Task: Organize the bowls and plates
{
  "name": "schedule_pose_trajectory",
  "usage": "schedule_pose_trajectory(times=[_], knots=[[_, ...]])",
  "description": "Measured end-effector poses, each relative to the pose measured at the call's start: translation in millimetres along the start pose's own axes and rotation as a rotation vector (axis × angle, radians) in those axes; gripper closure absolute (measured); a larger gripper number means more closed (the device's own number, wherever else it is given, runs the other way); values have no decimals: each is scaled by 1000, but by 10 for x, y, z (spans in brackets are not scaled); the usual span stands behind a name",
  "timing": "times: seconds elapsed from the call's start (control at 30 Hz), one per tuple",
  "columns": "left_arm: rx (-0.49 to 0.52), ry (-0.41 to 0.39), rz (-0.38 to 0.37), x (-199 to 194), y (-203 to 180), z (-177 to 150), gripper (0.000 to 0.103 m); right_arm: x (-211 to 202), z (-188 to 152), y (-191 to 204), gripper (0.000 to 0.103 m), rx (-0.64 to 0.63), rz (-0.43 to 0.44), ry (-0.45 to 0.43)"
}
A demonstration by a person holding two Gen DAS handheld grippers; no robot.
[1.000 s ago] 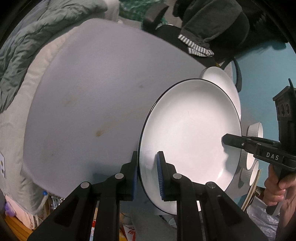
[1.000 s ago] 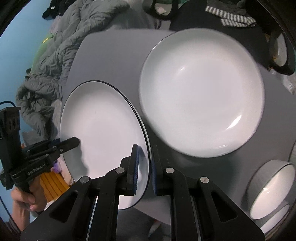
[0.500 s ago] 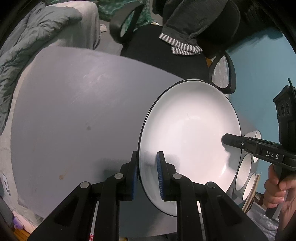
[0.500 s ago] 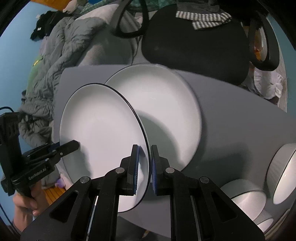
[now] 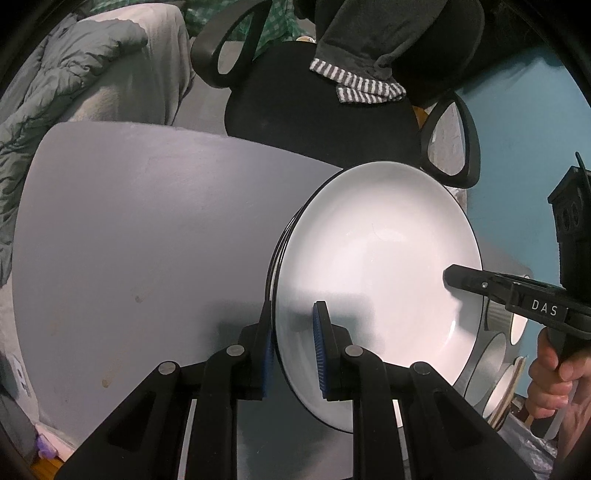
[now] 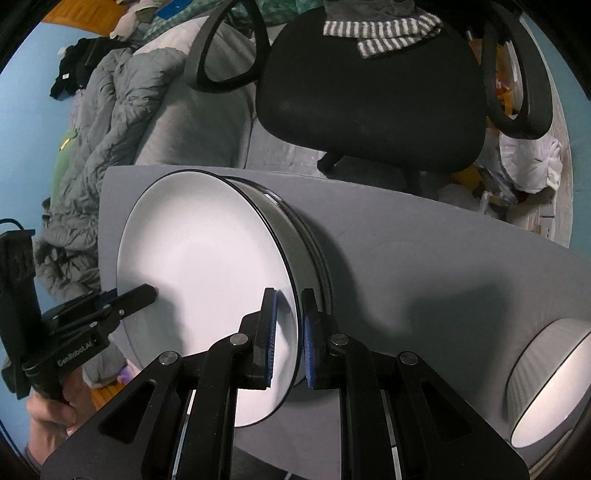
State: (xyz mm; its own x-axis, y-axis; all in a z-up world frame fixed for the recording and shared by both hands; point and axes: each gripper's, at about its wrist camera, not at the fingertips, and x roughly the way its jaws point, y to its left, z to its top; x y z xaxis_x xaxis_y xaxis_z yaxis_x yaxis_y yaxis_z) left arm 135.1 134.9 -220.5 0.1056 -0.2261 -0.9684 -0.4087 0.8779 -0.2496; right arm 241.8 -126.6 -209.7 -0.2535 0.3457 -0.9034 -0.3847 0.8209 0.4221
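Both hand-held grippers, left [image 5: 293, 341] and right [image 6: 288, 336], clamped on one plate [image 6: 207, 280] | we're over second plate [image 6: 306, 236] on desk [image 5: 147, 229], unreleased | bowls [image 6: 546, 380] left.

A lived-in bedroom at home: a rumpled grey quilt [image 6: 110, 122] piled at the upper left, a black swivel chair [image 6: 369, 107] at the top with a striped garment [image 6: 384, 33] draped over it, blue-painted walls [image 5: 517, 155] at the edges, and a plain grey table [image 5: 147, 236] bearing white crockery
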Motion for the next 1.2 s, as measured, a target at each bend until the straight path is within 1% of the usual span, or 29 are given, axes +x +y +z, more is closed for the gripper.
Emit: schedule_pose_trajectory(times=[0.23,0.3,0.37,0.47,0.53,0.63,0.7,0.77,0.83,0.87,0.97,1.03,1.13,1.2], knots=[[30,-3,63,1,-75,39,83,65,23,-43,90,11,20,18],[40,4,88,32,-97,43,82,80,19,-54,90,22,21,23],[40,38,110,111,-94,32,81,104,8,-51,90,26,8,32],[45,28,106,120,-87,6,80,91,0,-22,87,23,-6,36],[45,27,95,116,-94,-9,77,97,4,-17,84,33,-13,58],[47,25,93,126,-113,-6,75,99,-7,-13,80,43,-22,68],[45,23,96,127,-116,-5,74,101,-18,6,73,48,-23,75],[38,21,99,127,-106,-4,66,107,-27,32,68,56,-26,90],[32,11,97,108,-93,-10,62,116,-26,43,65,70,-29,105],[31,8,96,102,-89,-10,62,121,-20,38,64,86,-30,117],[30,4,95,80,-74,-10,62,113,-2,-10,63,151,-16,132],[25,-3,92,54,-50,-21,61,96,-3,-42,62,194,-1,126],[12,-10,85,22,-3,-53,57,70,-25,-49,62,221,-1,106],[3,-13,81,5,28,-79,56,46,-66,-29,61,230,-14,87]])
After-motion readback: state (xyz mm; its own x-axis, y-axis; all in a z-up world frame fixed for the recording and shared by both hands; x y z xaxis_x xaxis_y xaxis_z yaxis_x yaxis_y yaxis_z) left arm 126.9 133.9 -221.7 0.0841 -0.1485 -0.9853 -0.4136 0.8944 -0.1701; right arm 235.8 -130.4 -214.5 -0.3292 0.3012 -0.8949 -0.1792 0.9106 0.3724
